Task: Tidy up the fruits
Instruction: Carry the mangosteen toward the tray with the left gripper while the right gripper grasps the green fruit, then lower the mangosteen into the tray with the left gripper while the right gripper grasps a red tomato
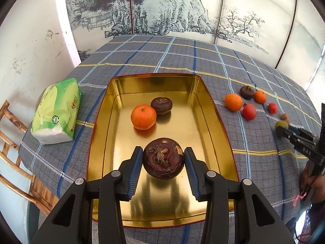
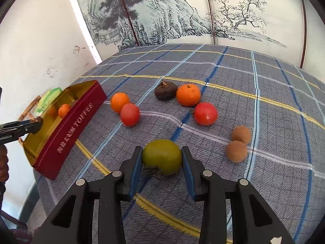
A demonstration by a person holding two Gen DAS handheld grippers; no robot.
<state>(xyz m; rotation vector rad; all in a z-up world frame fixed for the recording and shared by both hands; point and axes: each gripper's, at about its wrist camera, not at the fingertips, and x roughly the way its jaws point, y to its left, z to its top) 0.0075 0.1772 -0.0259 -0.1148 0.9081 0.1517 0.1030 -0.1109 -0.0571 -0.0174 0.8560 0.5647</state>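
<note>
While my left gripper (image 1: pixel 163 163) hangs over the near end of the gold tin (image 1: pixel 101 109), its pads are clamped on either side of a dark purple fruit (image 1: pixel 163 159), which looks to ride just above the tin floor. To set it down well I judge I should lower until it touches, then ease the jaws apart slowly, since a round fruit on slick metal will roll; I'd keep it short of the orange (image 1: pixel 143 117) and the smaller dark fruit (image 1: pixel 161 105) further in, which sit touching near the middle. Left of the tin lies a green tissue pack (image 1: pixel 57 109), and beyond the table edge a wooden chair (image 1: pixel 12 142). Further right, my right gripper (image 2: pixel 161 159) is closed on a green fruit (image 2: pixel 161 156) low over the cloth (image 2: pixel 264 93); whether it has lifted clear I cannot tell. I'd hold it steady until the left is free. Loose fruit waits beyond it: two oranges (image 2: pixel 119 102), two red ones (image 2: pixel 205 113), a dark one (image 2: pixel 165 90) and two small brown balls (image 2: pixel 236 151) at far right. The cloth is grey-blue plaid with a few wrinkles, and a painted screen (image 2: pixel 162 12) stands behind the table.
</note>
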